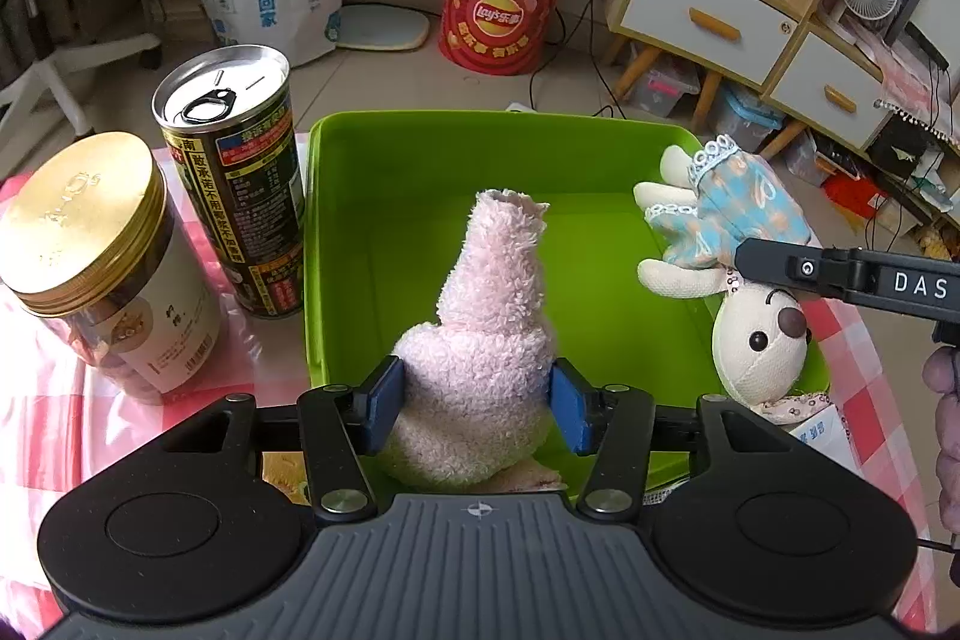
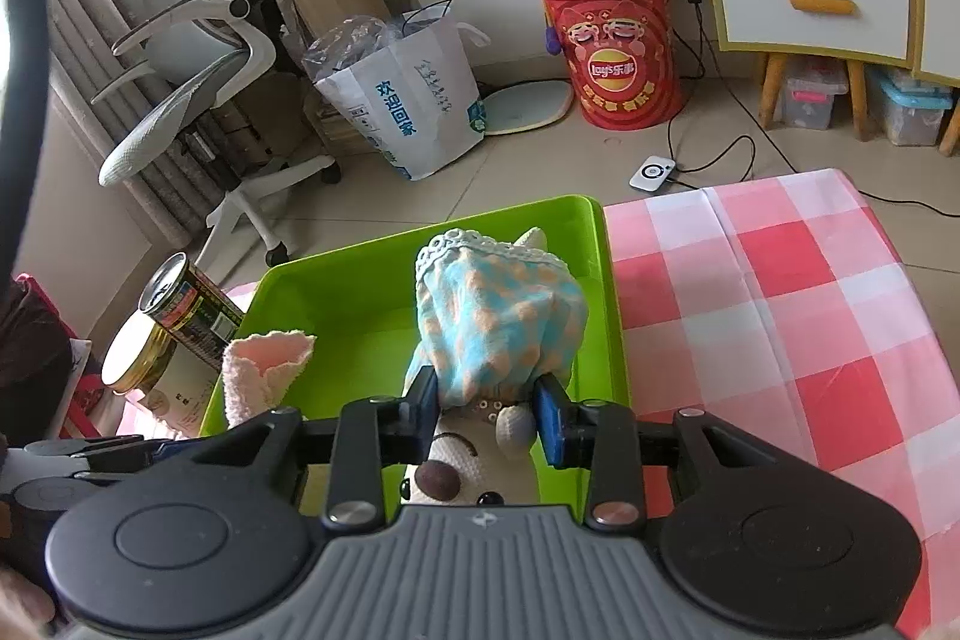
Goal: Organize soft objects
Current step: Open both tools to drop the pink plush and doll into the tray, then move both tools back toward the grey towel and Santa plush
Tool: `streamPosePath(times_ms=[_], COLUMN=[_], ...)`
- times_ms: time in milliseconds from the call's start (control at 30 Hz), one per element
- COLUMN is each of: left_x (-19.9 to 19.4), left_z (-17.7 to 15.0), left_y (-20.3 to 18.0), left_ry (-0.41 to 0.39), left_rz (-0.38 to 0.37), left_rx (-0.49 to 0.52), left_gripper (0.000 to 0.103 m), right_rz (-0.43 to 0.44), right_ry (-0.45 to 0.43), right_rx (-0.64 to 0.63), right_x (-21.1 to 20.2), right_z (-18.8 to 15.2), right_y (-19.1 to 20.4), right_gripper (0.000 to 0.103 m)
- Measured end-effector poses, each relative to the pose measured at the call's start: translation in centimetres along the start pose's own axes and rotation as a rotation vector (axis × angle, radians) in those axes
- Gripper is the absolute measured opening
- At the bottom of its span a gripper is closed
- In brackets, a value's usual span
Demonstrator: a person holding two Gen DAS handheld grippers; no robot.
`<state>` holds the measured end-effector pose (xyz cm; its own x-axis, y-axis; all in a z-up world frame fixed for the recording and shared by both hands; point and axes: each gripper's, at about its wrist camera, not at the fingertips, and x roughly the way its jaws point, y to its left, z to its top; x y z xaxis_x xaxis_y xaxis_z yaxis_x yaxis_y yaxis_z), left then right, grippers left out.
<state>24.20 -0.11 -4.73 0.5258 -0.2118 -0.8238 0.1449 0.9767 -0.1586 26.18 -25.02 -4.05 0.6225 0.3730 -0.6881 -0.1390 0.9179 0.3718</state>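
My left gripper [image 1: 475, 403] is shut on a fluffy pink sock [image 1: 486, 334], held over the near side of the green bin [image 1: 420, 148]. The sock's cuff also shows in the right wrist view [image 2: 267, 364]. My right gripper [image 2: 485, 415] is shut on a cream plush doll in a blue-and-orange dress [image 2: 501, 322], held over the bin's right side [image 2: 606, 292]. In the left wrist view the doll [image 1: 729, 226] hangs head-down from the right gripper's finger [image 1: 798, 271].
A gold-lidded jar [image 1: 102, 268] and a tall drink can [image 1: 240, 184] stand left of the bin on the pink checked tablecloth [image 2: 780, 292]. Beyond the table are a red snack bucket [image 1: 504, 10], a paper bag, an office chair and a shelf cabinet.
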Motion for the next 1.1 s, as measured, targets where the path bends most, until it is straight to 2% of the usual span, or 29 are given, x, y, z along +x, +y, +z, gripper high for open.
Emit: streamPosePath(times_ms=[333,400,433,467,500,567,667,767,1100], left_x=[0.1,0.1,0.0,-0.1,-0.3,-0.8,-1.7,-3.0,-8.6], left_z=[0.3,0.3,0.2,0.0,-0.3,-0.8,-1.5,-2.4,-5.6], left_y=[0.0,0.0,-0.1,-0.2,-0.2,-0.4,-0.6,-0.7,-0.7], left_ry=[-0.005,-0.02,-0.034,-0.048,-0.063,-0.084,-0.102,-0.12,-0.156], left_rz=[-0.004,-0.013,-0.021,-0.024,-0.025,-0.035,-0.037,-0.02,-0.023], left_rx=[0.002,0.011,0.015,0.012,0.006,0.006,0.012,0.012,0.005], left_gripper=[0.054,0.058,0.066,0.077,0.08,0.083,0.092,0.096,0.098], right_rz=[-0.015,-0.014,-0.014,-0.011,-0.006,-0.01,-0.031,-0.038,-0.078], right_ry=[0.004,0.004,0.001,-0.002,-0.001,-0.002,-0.028,-0.032,-0.06], right_rx=[0.006,0.007,0.013,0.025,0.037,0.044,0.031,0.042,0.033], right_x=[-0.1,-0.1,-0.3,-0.4,-0.7,-1.5,-3.3,-4.8,-10.6], right_z=[0.1,0.1,0.1,0.1,0.0,-0.1,-0.3,-0.8,-3.9], right_y=[0.2,0.3,0.3,0.3,0.2,0.1,0.3,0.4,2.0], right_gripper=[0.019,0.022,0.022,0.028,0.033,0.052,0.059,0.063,0.07])
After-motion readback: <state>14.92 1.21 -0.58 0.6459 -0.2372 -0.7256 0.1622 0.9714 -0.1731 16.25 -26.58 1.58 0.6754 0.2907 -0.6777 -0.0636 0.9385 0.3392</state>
